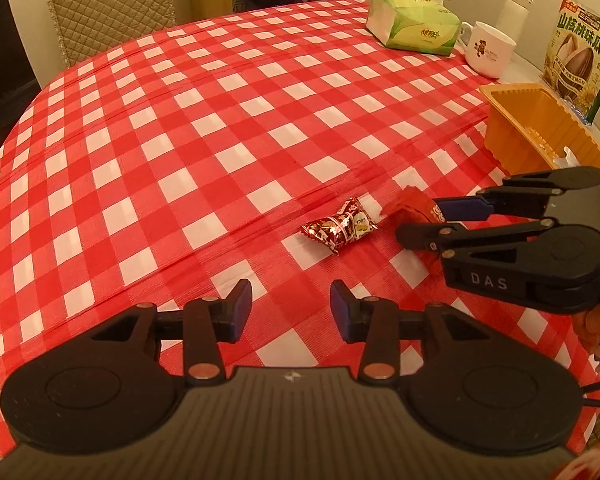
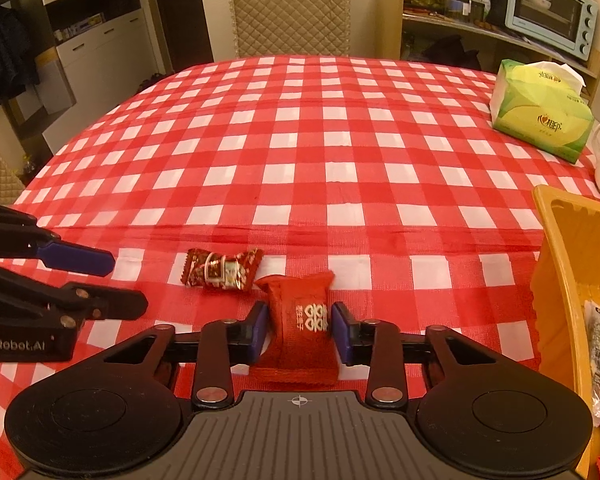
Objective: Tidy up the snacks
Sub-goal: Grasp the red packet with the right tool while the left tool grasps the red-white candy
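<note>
Right tool clamped on red candy packet, patterned candy just beyond, yellow tray perhaps holding packets.

- Raised letters "DAS" on black body of right gripper, seen from left wrist view.
- White print "enRobot.AI", start cut off by frame edge, on black body of left gripper, seen from right wrist view.
- Large Chinese characters "山核桃味瓜子" on green-and-cream seed bag standing behind orange tray; smaller print below too fine to read.
- White double-happiness sign "囍" on red candy pouch between right gripper's pads.
- Red logo on green tissue pack; characters too blurred to read.
- Print on foil-wrapped candy not legible.
</note>
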A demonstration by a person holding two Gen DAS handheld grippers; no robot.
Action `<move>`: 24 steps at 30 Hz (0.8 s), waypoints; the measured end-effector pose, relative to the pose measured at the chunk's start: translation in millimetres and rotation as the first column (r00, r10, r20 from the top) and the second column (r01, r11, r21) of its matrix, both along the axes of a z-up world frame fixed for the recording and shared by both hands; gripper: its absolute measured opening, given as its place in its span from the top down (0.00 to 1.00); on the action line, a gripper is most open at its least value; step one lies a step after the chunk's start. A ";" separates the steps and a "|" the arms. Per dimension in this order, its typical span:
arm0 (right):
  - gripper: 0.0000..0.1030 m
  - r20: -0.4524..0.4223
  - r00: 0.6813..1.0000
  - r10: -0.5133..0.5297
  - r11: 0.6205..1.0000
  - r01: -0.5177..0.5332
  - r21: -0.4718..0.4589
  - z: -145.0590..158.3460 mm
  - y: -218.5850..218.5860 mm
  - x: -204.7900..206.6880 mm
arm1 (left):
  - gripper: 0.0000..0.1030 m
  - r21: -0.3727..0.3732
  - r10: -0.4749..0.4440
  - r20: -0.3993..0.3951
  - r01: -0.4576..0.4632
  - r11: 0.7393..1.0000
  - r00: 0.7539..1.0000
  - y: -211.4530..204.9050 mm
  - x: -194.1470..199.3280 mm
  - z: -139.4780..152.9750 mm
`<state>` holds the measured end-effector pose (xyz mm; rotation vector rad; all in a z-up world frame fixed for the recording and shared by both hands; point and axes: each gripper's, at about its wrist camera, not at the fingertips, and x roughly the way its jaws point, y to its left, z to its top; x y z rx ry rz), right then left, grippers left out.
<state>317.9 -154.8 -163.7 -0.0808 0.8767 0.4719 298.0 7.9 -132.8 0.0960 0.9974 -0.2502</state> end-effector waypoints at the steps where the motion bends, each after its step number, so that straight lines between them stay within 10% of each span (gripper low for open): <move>1: 0.68 -0.002 1.000 0.001 1.000 -0.001 0.001 -0.3 0.2 1.2 | 0.61 0.003 -0.006 0.000 0.006 1.000 1.000 -1.1 0.4 -0.5; 24: 0.70 -0.041 0.982 -0.182 0.982 0.184 0.046 0.5 -39.2 -8.9 | 0.53 0.154 -0.245 0.071 0.232 0.960 0.967 -54.2 36.2 -21.2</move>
